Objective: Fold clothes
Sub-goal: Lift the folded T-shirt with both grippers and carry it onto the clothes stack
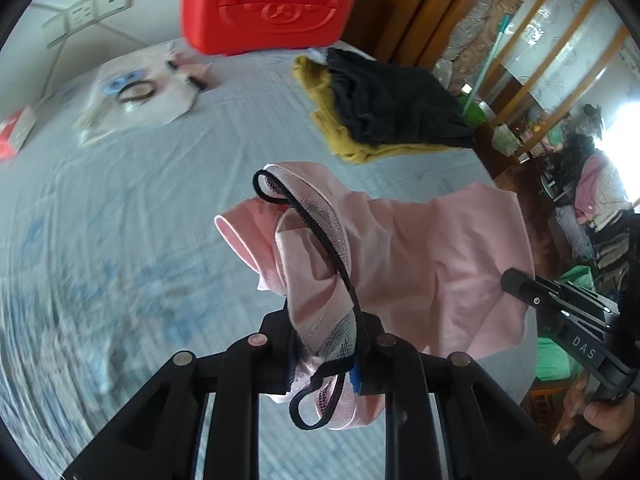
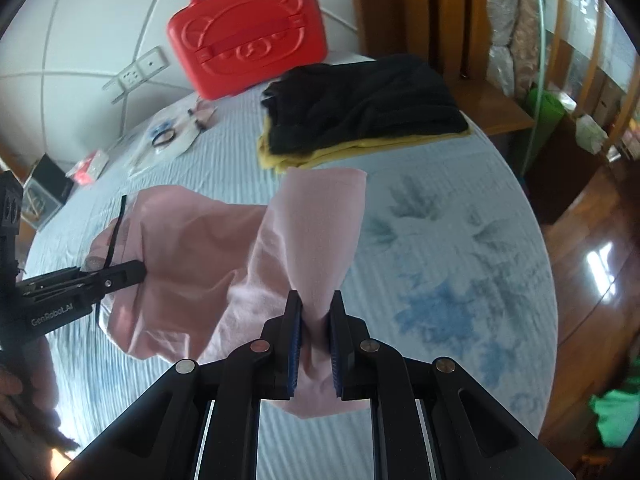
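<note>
Pale blue quilted bed [image 2: 440,184] fills background, red bear-embossed plastic case [image 2: 248,40] at far edge. Left gripper [image 1: 326,344] and right gripper [image 2: 316,340] both pitched steeply downward. Pink soft garment with black-trimmed mesh strap [image 2: 192,248] hangs above bed, stretched sideways between them. Left jaws clamped on strap end, right jaws clamped on bunched pink cloth.

Both wrist views close, angled down; share bed [image 1: 140,184], red case [image 2: 248,36].
</note>
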`<state>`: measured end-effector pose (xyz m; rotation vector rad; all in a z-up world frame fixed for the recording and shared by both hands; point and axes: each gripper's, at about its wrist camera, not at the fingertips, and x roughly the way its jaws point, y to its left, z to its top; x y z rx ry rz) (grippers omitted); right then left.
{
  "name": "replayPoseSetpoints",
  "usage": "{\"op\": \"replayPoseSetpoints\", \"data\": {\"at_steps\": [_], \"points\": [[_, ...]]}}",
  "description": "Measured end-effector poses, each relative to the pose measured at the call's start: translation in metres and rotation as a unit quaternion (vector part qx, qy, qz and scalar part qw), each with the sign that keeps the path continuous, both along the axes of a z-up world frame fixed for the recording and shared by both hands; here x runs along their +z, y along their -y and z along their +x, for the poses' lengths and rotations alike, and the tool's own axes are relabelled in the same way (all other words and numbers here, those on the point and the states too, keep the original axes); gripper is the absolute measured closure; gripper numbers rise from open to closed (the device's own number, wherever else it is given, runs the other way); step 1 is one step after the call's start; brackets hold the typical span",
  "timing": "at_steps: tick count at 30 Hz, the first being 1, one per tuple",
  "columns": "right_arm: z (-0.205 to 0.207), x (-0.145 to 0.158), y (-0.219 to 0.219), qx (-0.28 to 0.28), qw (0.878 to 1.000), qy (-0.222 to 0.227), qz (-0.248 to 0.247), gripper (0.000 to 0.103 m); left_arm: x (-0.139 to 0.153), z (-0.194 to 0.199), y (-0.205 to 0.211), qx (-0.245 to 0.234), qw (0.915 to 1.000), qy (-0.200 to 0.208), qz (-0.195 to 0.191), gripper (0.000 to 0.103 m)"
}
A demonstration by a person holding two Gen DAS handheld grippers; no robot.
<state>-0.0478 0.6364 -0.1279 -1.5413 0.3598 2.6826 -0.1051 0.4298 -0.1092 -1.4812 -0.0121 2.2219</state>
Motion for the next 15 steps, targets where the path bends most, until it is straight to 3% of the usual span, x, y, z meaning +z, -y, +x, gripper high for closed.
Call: {"op": "replayPoseSetpoints", "data": {"at_steps": [6, 15], "points": [[-0.022, 0.0, -0.042, 0.009, 1.0, -0.003, -0.009, 0.091, 0.003, -0.023, -0.045, 0.01, 0.9999, -0.003, -0.006, 0.084], [-0.104, 0.027, -0.124, 0.07, 0.997, -0.026, -0.01, 0.091, 0.025, -0.096, -0.115, 0.075, 0.997, -0.019, 0.004, 0.084]]}}
